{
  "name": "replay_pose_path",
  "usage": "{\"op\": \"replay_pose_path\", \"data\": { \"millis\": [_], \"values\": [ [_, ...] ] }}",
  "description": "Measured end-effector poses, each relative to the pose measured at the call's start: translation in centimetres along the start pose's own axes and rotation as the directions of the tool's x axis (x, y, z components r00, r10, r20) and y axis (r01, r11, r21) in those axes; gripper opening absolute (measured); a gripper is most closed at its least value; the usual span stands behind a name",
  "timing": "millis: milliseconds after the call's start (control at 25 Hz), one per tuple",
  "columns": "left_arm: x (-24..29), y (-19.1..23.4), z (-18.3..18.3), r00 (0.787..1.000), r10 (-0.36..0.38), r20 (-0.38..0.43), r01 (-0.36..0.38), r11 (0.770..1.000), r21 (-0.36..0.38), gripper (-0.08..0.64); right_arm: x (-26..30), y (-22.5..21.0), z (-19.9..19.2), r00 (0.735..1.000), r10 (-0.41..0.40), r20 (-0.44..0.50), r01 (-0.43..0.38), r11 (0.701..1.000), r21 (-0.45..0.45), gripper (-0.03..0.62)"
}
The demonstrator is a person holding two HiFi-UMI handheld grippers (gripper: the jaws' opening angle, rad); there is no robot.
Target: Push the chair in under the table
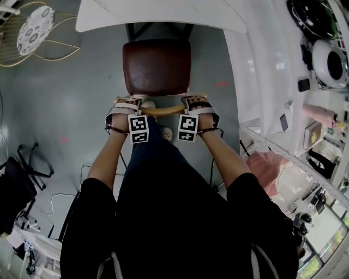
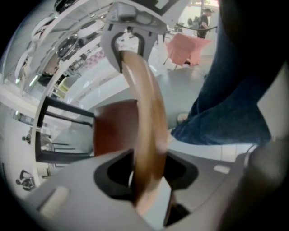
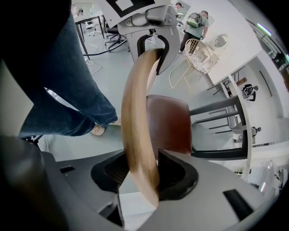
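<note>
The chair has a dark brown seat (image 1: 157, 65) and a curved wooden backrest rail (image 1: 163, 110). Its front edge sits just under the white table (image 1: 163, 13). My left gripper (image 1: 126, 106) is shut on the left part of the rail, and my right gripper (image 1: 199, 106) is shut on the right part; both point steeply down. In the left gripper view the rail (image 2: 144, 117) runs up between the jaws of the left gripper (image 2: 146, 173) to the other gripper (image 2: 131, 31). The right gripper view shows the rail (image 3: 135, 126) clamped in the right gripper (image 3: 140, 173), with the seat (image 3: 169, 122) beyond it.
Black table legs (image 3: 221, 117) stand past the seat. A wire chair (image 1: 32, 32) is at the far left and a black office chair base (image 1: 22, 169) at the near left. White benches with equipment (image 1: 327, 60) line the right. The person's shoe (image 1: 166, 133) is behind the chair.
</note>
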State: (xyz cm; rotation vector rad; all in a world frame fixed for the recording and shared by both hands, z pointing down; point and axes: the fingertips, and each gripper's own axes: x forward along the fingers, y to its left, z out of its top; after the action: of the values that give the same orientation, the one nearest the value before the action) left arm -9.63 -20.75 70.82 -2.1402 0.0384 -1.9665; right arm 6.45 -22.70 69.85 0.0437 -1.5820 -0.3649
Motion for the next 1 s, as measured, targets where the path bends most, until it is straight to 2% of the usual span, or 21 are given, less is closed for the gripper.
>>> {"op": "replay_pose_path", "data": {
  "millis": [400, 760, 1000],
  "values": [
    [0.6, 4.0, -1.8, 1.000, -0.011, 0.015, 0.010, 0.999, 0.032, 0.183, 0.9, -3.8, 0.4, 1.000, 0.006, -0.007, -0.006, 1.000, 0.025, 0.192],
    [0.8, 4.6, -3.2, 0.999, -0.029, 0.016, 0.028, 0.998, 0.061, 0.186, 1.1, -4.2, 1.6, 1.000, 0.012, -0.008, -0.011, 0.999, 0.050, 0.192],
    [0.7, 5.1, -3.2, 1.000, -0.012, 0.013, 0.011, 0.998, 0.060, 0.187, 0.9, -4.6, 1.4, 1.000, 0.002, -0.006, -0.002, 0.999, 0.044, 0.192]
  ]
}}
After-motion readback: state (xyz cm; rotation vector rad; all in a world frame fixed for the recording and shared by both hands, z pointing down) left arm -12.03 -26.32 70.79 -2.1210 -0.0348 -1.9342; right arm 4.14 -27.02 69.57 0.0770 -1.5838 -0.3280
